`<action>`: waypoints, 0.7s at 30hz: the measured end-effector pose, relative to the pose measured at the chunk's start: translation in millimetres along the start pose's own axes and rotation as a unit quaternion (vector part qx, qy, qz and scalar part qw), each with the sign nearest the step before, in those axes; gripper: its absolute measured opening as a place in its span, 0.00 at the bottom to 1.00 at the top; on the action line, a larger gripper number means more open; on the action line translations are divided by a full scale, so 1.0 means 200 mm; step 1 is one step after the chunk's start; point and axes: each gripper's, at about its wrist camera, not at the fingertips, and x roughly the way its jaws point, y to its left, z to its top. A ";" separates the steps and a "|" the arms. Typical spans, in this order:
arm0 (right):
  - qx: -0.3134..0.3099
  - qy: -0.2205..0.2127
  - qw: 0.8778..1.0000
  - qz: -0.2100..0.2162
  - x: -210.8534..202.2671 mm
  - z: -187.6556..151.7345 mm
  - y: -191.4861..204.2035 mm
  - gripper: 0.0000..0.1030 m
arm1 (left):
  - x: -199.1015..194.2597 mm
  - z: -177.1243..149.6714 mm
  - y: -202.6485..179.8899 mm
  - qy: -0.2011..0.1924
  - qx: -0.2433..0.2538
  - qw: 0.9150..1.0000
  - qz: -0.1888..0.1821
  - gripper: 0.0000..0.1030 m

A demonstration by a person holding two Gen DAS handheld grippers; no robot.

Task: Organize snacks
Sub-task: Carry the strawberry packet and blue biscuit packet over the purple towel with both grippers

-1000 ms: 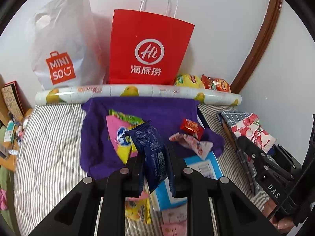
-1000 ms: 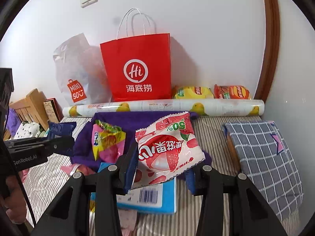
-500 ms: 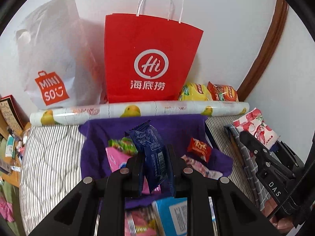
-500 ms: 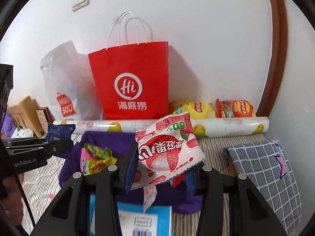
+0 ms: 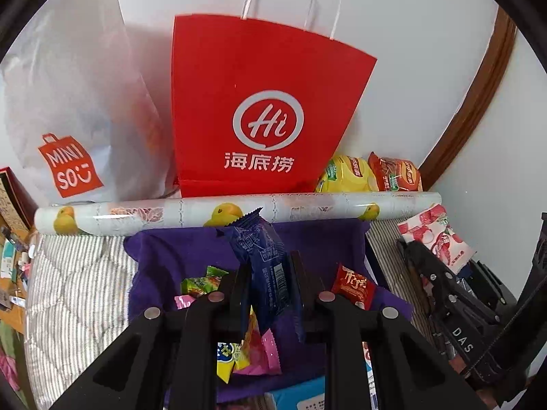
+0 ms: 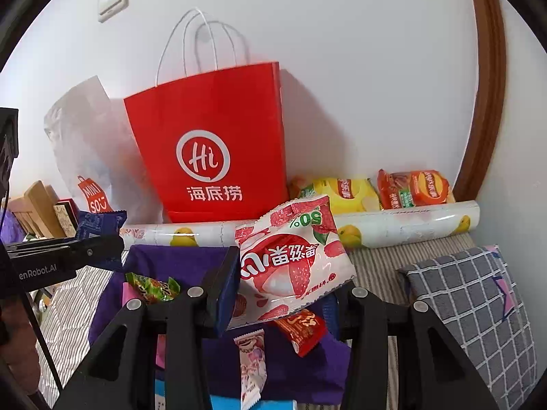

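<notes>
My left gripper (image 5: 270, 283) is shut on a dark blue snack packet (image 5: 263, 256), which stands upright between its fingers. My right gripper (image 6: 283, 294) is shut on a pink-and-white lychee snack bag (image 6: 294, 256); that bag (image 5: 437, 239) also shows at the right of the left wrist view. A red paper bag with white handles (image 5: 266, 116) stands against the wall straight ahead, its mouth hidden from here. Loose snacks lie on a purple cloth (image 5: 177, 256) below: a green packet (image 6: 154, 287), a small red one (image 5: 352, 287) and a pink one (image 5: 259, 358).
A white Miniso plastic bag (image 5: 68, 102) leans left of the red bag. A rolled sheet printed with ducks (image 5: 239, 212) lies across the bed before both. Yellow (image 6: 345, 191) and orange (image 6: 413, 191) chip bags sit behind it. A grey checked pillow (image 6: 471, 300) is at the right.
Both grippers have carried their packets forward towards the red paper bag, which now looms larger. The snacks on the purple cloth have slid lower in both views.
</notes>
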 end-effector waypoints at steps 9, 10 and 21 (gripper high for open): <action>-0.008 0.031 0.999 0.003 0.16 -0.08 0.00 0.42 | 0.13 -0.02 0.03 0.020 -0.006 1.000 -0.004 0.18; -0.007 0.034 0.999 0.003 0.17 -0.09 0.00 0.42 | 0.14 -0.02 0.03 0.021 -0.006 1.000 0.000 0.18; -0.001 0.082 0.997 -0.002 0.32 -0.20 -0.04 0.42 | 0.22 -0.04 0.06 0.039 -0.012 0.999 0.004 0.18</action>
